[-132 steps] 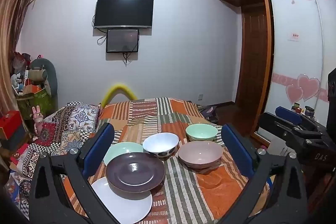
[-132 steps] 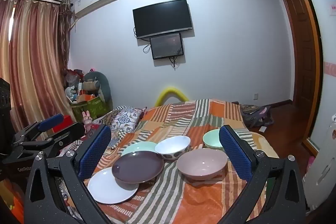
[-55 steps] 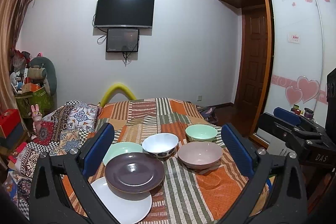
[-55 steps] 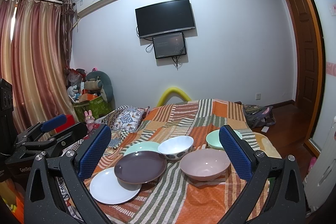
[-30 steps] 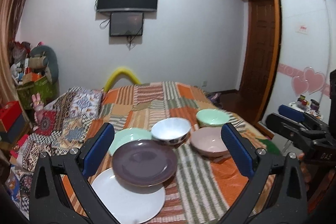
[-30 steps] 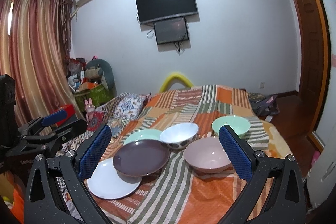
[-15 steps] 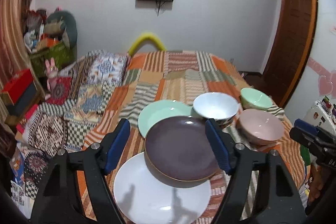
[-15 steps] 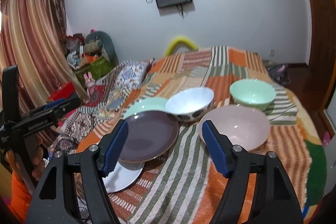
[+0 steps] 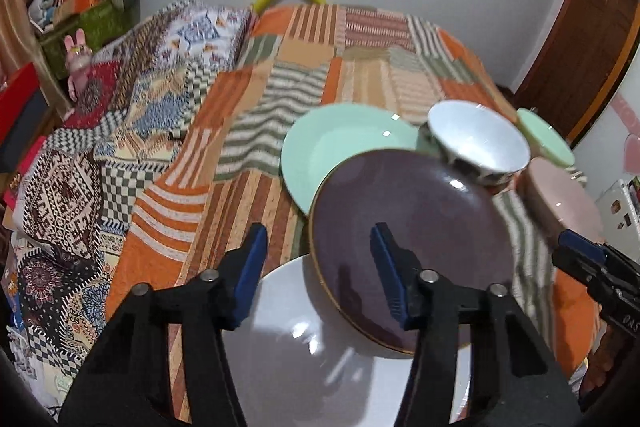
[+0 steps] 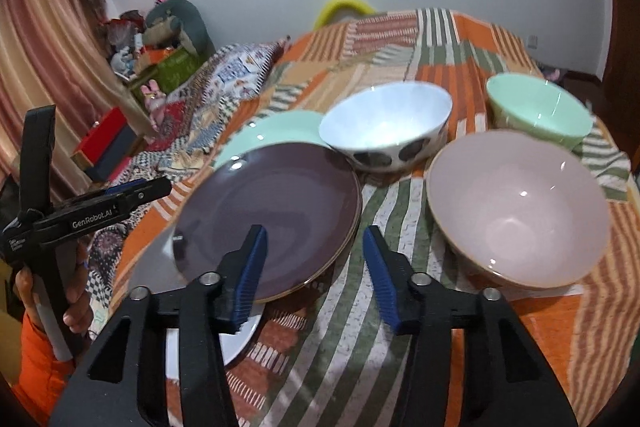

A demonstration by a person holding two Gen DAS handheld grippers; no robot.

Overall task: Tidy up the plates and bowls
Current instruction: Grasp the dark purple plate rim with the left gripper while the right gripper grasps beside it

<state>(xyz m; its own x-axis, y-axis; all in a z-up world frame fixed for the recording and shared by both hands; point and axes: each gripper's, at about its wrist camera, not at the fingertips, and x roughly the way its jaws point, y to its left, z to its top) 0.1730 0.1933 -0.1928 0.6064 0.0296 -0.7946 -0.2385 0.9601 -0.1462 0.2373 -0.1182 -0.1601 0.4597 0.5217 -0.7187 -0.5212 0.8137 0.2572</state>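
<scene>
The dishes sit on a bed (image 10: 460, 39) covered by an orange, green and cream striped patchwork quilt (image 9: 360, 43); a dark purple plate (image 10: 272, 207) lies nearest the cameras, tilted, its near edge resting on a white plate (image 9: 312, 347) that shows below it; a mint green plate (image 9: 340, 143) lies just behind, partly covered by the purple one. A white bowl (image 10: 384, 127) with dark spots on its outside stands behind the purple plate, close to its far rim; a pink bowl (image 10: 520, 207) stands to the right of the purple plate with a strip of quilt between them; a mint green bowl (image 10: 536, 107) stands behind the pink bowl, near it.

The left gripper (image 9: 318, 267) points down at the left rim of the purple plate; its jaws have just been closing and stand part way apart, one blue pad over the quilt and white plate, the other in front of the purple plate; I cannot tell that either pad touches the plate. The right gripper (image 10: 314, 267) points down at the near right rim of the purple plate; its jaws have just been closing too and stand apart, with the rim and striped quilt seen in the gap; nothing is clamped. In the right wrist view a hand (image 10: 76, 311) in an orange sleeve (image 10: 36, 367) holds the left gripper at the left edge.
</scene>
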